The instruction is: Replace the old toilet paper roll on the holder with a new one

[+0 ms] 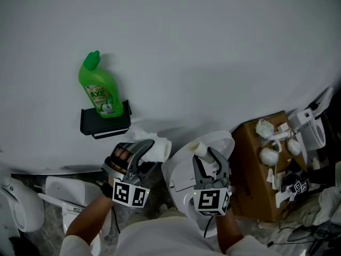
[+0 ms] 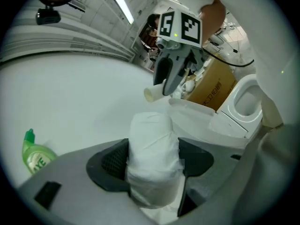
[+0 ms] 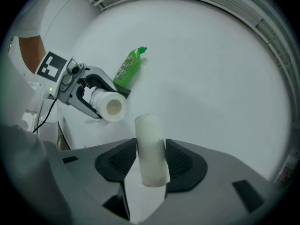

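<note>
My left gripper (image 1: 151,153) is shut on a full white toilet paper roll (image 1: 160,149), held just below and to the right of the black wall holder (image 1: 105,124). In the left gripper view the roll (image 2: 152,146) fills the gap between the pads. My right gripper (image 1: 209,158) is shut on a slim, bare off-white core (image 1: 200,150) over the toilet. That core (image 3: 150,146) stands upright between the pads in the right gripper view, where the left gripper's roll (image 3: 110,106) shows end-on, close by on the left.
A green cleaner bottle (image 1: 98,87) stands on the holder's shelf against the white wall. A white toilet (image 1: 184,177) with its lid up is below the grippers. A cardboard box (image 1: 260,167) with white parts on it stands at the right.
</note>
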Available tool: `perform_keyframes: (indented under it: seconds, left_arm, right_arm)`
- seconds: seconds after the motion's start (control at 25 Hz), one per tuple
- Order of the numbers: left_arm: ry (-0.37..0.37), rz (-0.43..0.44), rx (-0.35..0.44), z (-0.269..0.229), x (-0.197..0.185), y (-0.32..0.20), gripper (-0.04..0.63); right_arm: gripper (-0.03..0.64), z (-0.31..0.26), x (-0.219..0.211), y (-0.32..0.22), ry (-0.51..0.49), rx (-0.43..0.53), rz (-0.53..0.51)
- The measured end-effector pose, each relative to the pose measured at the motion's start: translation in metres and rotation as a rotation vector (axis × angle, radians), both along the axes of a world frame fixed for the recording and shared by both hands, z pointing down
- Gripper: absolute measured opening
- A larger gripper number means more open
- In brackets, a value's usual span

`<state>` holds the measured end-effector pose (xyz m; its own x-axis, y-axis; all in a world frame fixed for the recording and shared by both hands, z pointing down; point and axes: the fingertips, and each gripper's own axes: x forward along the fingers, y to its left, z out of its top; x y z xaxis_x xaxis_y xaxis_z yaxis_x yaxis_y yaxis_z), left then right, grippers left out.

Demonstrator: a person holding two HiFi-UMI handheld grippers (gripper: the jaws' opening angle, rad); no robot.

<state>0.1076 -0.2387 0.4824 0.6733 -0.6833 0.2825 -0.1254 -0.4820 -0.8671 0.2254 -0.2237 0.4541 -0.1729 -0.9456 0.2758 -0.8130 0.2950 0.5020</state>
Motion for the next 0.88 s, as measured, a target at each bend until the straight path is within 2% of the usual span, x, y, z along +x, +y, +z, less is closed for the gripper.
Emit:
perform_keyframes:
  seconds: [0.12,0.2,0.4,0.56,0.72,0.88]
  left_arm:
    - [-0.041,0.042,-0.003,0.012,0.02,-0.006,0.301]
    - [-0.068,0.04,0.021,0.014,0.027,-0.015,0.301]
    - [-0.135,-0.068,0.069,0.02,0.009,-0.049,0.301]
    - [-0.232,-0.099,0.158,0.029,-0.008,-0.056,0.301]
    - [-0.246,-0.175,0.168,0.029,-0.023,-0.067,0.301]
    - [-0.256,-0.21,0.173,0.029,-0.033,-0.073,0.301]
  right_arm:
    - [0.192,0.002,0.007,0.003,-0.005,-0.008,0.012]
    - [0.192,0.003,0.01,0.003,-0.005,-0.011,0.014]
    - [0.192,0.009,0.009,0.001,-0.011,-0.022,0.001]
    - [0.192,0.011,0.002,-0.001,-0.023,-0.032,-0.02]
    - [0.192,0.013,-0.001,-0.002,-0.023,-0.034,-0.038]
    - [0.192,0.014,-0.005,-0.004,-0.024,-0.033,-0.054]
